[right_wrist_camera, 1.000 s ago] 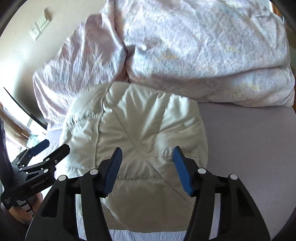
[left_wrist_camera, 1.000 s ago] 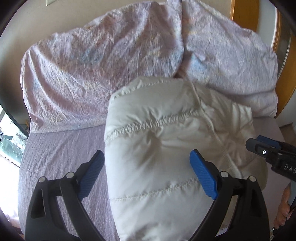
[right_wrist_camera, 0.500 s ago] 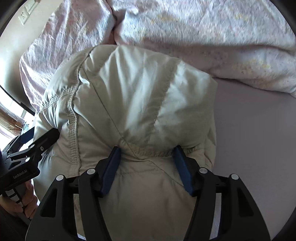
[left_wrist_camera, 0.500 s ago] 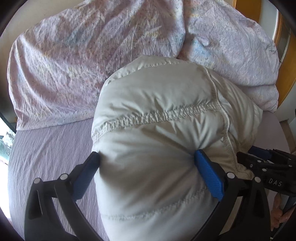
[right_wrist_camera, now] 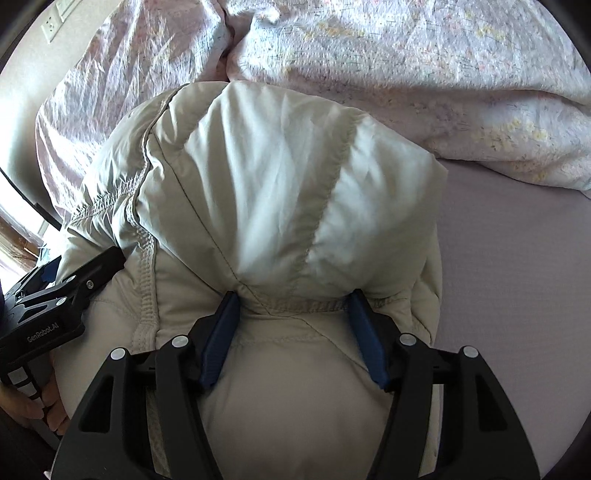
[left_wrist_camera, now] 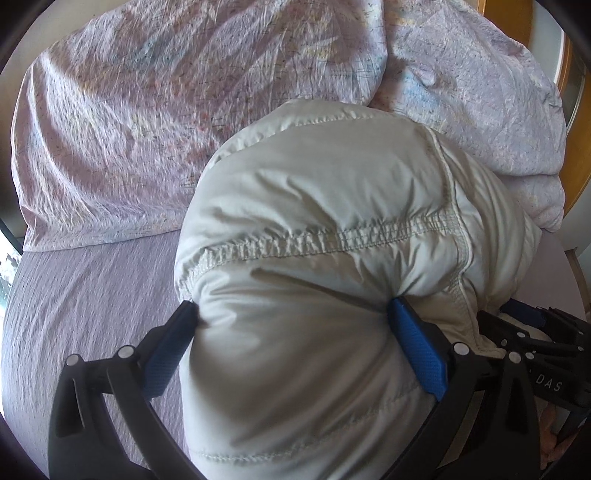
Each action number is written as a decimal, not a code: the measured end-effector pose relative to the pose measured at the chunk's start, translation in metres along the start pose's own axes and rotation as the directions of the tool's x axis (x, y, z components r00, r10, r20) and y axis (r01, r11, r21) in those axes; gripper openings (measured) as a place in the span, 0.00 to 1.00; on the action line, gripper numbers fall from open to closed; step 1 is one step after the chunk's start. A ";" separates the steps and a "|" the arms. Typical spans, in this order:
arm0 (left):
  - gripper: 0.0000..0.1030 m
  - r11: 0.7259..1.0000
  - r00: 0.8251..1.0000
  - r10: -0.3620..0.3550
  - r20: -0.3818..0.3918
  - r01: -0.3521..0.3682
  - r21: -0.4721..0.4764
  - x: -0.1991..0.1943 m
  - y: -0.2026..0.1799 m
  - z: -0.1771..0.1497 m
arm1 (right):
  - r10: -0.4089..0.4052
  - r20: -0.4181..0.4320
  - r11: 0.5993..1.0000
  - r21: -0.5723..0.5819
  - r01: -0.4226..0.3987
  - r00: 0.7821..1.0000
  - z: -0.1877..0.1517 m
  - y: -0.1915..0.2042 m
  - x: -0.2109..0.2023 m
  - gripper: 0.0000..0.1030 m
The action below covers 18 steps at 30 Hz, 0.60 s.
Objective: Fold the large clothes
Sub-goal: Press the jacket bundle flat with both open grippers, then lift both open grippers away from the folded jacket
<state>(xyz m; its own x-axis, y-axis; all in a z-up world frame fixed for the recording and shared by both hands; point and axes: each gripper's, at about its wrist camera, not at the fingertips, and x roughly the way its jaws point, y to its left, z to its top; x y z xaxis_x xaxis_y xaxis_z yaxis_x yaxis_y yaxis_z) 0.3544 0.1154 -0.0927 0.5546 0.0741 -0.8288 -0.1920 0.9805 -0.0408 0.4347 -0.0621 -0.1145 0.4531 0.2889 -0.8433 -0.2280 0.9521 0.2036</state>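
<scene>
A puffy cream down jacket (left_wrist_camera: 332, 240) lies bundled on the bed and fills the middle of both views (right_wrist_camera: 277, 177). My left gripper (left_wrist_camera: 291, 306) points steeply down into its left part. Its jaws stand wide and the padding bulges up between the blue pads (left_wrist_camera: 417, 350), touching both. My right gripper (right_wrist_camera: 292, 295) is sunk into the right part near a seam, jaws apart, with fabric swelling between its pads (right_wrist_camera: 218, 343). Neither one pinches a fold. Each gripper shows at the edge of the other's view: the right gripper (left_wrist_camera: 535, 339) and the left gripper (right_wrist_camera: 62, 295).
The jacket rests on a lilac fitted sheet (left_wrist_camera: 92, 295), which also shows bare at the right (right_wrist_camera: 517, 277). A crumpled floral duvet (left_wrist_camera: 147, 110) is heaped behind it. A wooden frame (left_wrist_camera: 576, 147) stands at the far right, and a wall socket (right_wrist_camera: 55, 22) at the upper left.
Both grippers have come down from just above the jacket and now press into it. The padding has bulged up between their fingers. The left jaws spread slightly wider.
</scene>
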 end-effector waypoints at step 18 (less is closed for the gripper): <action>0.98 0.999 0.998 0.014 0.067 -0.011 -0.035 -0.074 -0.006 -0.017 | -0.099 -0.002 0.995 0.033 0.099 0.995 -0.031 0.006 -0.063 0.86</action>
<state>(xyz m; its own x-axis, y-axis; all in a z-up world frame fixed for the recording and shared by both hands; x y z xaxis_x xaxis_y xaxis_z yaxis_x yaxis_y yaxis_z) 0.3007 0.1006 -0.0409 0.6052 0.0997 -0.7898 -0.2265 0.9727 -0.0508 0.3785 -0.0771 -0.0755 0.4719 0.1930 -0.8603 -0.1538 0.9788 0.1353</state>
